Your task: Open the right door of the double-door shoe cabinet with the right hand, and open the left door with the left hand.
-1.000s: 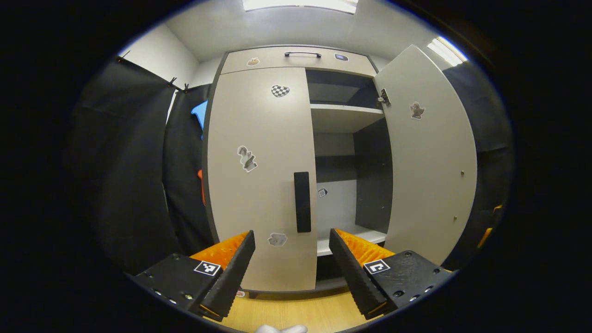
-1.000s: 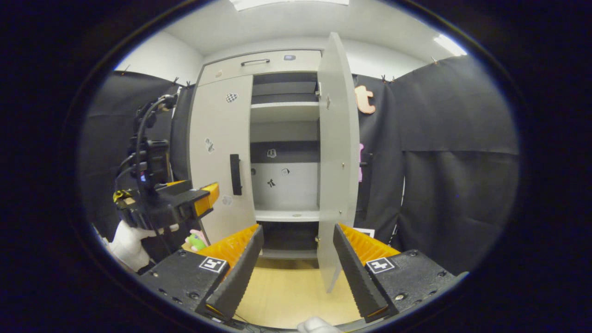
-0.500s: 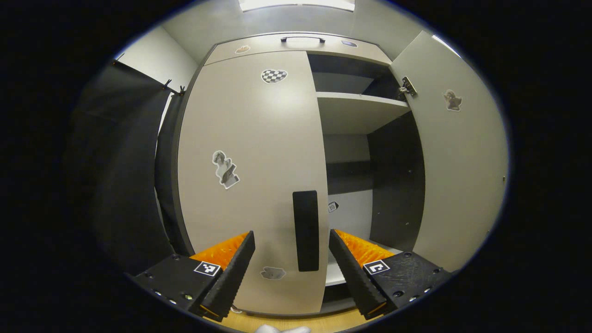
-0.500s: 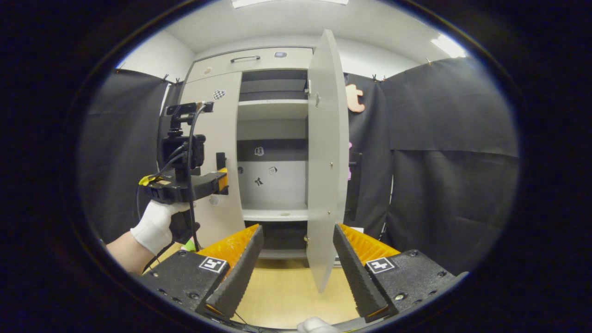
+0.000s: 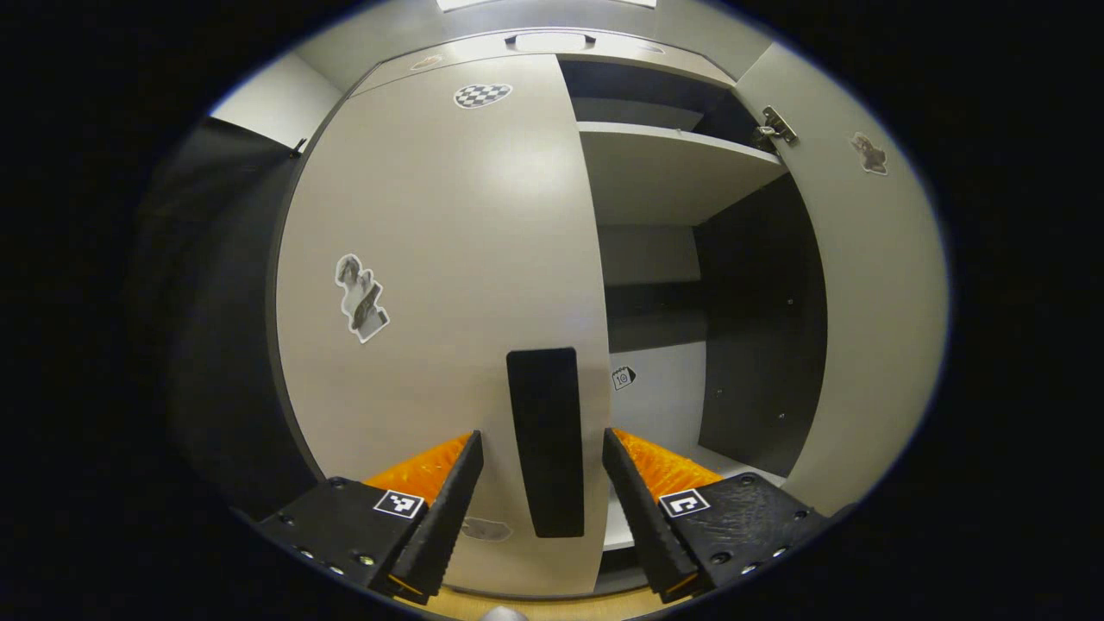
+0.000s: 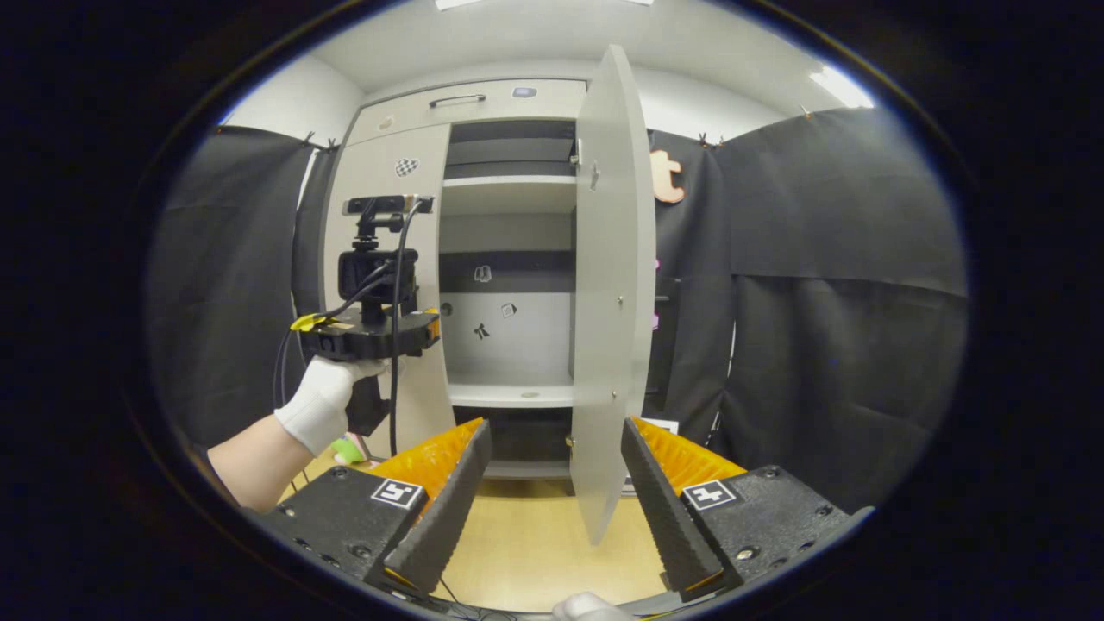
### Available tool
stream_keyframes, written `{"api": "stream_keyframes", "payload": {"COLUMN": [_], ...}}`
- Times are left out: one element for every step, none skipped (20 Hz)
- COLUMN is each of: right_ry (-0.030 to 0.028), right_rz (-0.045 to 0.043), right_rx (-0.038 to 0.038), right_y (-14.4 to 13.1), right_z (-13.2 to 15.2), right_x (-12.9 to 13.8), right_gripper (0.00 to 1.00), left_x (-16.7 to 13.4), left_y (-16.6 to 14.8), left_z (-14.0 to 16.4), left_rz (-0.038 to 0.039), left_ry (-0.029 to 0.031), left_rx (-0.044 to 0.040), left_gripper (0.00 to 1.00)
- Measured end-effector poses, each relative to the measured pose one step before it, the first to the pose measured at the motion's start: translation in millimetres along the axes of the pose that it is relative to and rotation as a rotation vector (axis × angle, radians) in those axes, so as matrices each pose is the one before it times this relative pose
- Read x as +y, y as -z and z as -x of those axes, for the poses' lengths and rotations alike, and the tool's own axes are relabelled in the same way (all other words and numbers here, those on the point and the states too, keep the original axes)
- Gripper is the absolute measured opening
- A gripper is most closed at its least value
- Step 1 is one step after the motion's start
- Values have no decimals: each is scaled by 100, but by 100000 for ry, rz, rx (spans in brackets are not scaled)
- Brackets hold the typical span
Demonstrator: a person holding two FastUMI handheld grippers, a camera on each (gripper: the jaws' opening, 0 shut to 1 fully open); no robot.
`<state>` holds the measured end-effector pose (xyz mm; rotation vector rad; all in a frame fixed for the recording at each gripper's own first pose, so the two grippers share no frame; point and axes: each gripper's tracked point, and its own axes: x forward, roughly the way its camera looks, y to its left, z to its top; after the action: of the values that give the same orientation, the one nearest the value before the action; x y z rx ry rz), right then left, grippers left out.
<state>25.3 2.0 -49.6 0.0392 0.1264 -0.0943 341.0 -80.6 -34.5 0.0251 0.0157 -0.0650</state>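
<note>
Shoe cabinet, tall grey double-door unit (image 6: 483, 112): I see bare shelves, nothing stored. Right door (image 6: 608, 293) swung wide; left door (image 5: 440, 285) shut. Its upright black bar handle (image 5: 543, 440) stands dead ahead between my spread left gripper (image 5: 542, 496) fingers, untouched. Right gripper (image 6: 556, 492) spread, empty, well back.

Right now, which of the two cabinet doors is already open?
The right door, swung outward with the shelves exposed beside it. The left door is flat and closed, its black handle between the left gripper fingers.
</note>
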Motion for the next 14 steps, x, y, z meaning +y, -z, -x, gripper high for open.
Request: {"api": "stream_keyframes", "payload": {"right_ry": [-325,-21,-242,-180,-552,-253,25,-104,86,-89,-150,-225,-416,-156], "right_rz": [37,89,174,25,-110,29,111,-1,54,-61,-32,7,134,183], "right_rx": [-19,-55,249,529,245,100,6,-110,-107,-154,-98,-56,111,58], "right_y": [-66,-36,136,84,132,-62,73,-81,2,-51,81,-41,24,63], "right_z": [-41,-95,-24,-67,66,36,-46,56,131,131,150,96,-53,113], "right_x": [178,-34,-44,51,4,83,-58,31,-8,4,-7,76,88,38], "right_gripper": [95,95,95,94,95,95,95,95,95,95,94,95,95,95], "left_x": [8,-481,-60,83,95,42,121,-117,85,-159,120,69,-129,131], "left_y": [161,63,-205,315,-116,24,24,-69,105,-155,94,-62,103,-37], "left_z": [-18,-72,175,-448,245,-99,241,-472,246,325,-251,126,-36,129], "left_rz": [832,2079,362,-517,-120,20,447,1652,212,-431,58,34,664,348], "left_ry": [459,1734,443,-614,89,-144,-431,-361,85,300,310,347,333,129], "left_rx": [1190,-55,336,221,-153,590,-328,-276,-71,-313,-19,-40,693,-16], "left_gripper": [59,46,35,34,31,27,23,19,10,8,7,4,4,4]}}
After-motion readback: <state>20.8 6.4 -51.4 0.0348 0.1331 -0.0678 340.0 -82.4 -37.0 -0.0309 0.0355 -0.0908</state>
